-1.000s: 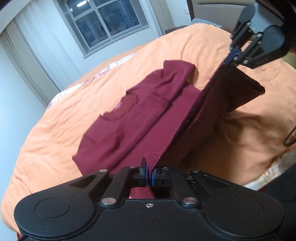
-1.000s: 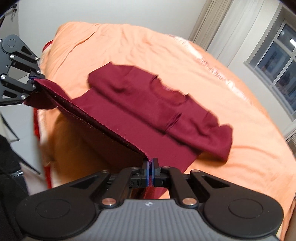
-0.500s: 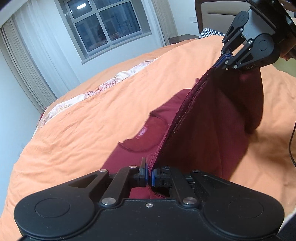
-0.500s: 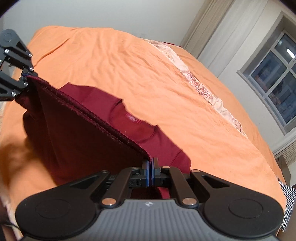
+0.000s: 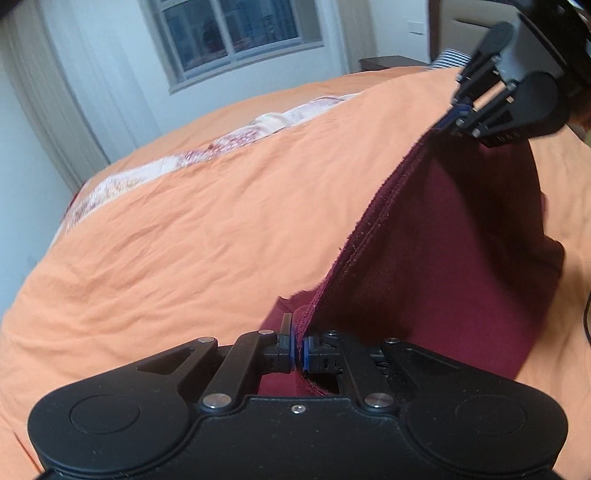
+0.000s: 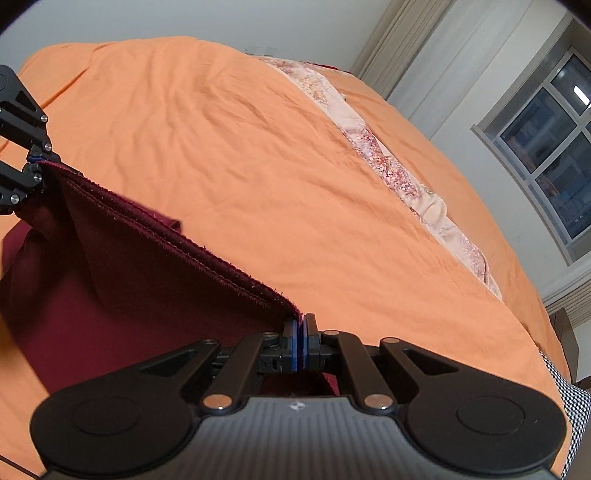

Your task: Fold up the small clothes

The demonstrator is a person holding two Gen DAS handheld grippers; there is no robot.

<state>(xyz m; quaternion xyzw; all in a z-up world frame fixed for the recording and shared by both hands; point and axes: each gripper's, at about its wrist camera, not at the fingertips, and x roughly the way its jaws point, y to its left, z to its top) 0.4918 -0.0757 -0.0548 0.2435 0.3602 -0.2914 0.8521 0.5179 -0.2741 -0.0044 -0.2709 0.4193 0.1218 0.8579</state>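
A dark red shirt (image 5: 443, 251) hangs by its hem over the orange bed, stretched taut between both grippers. My left gripper (image 5: 297, 347) is shut on one hem corner at the bottom of the left wrist view. My right gripper (image 5: 456, 114) pinches the other corner at the upper right of that view. In the right wrist view the shirt (image 6: 110, 280) drapes down to the left, with my right gripper (image 6: 301, 343) shut on its hem and my left gripper (image 6: 33, 160) holding the far corner at the left edge. The neckline and sleeves are hidden behind the raised cloth.
An orange duvet (image 5: 184, 229) covers the whole bed, with a floral sheet strip (image 6: 388, 155) along its far side. A window (image 5: 229, 33) and pale curtains stand behind it. A checked pillow (image 6: 569, 391) and a headboard (image 5: 476, 40) lie by the right gripper.
Both grippers carried the hem up and forward over the shirt. The neckline and sleeves, visible before, are now covered by the raised cloth.
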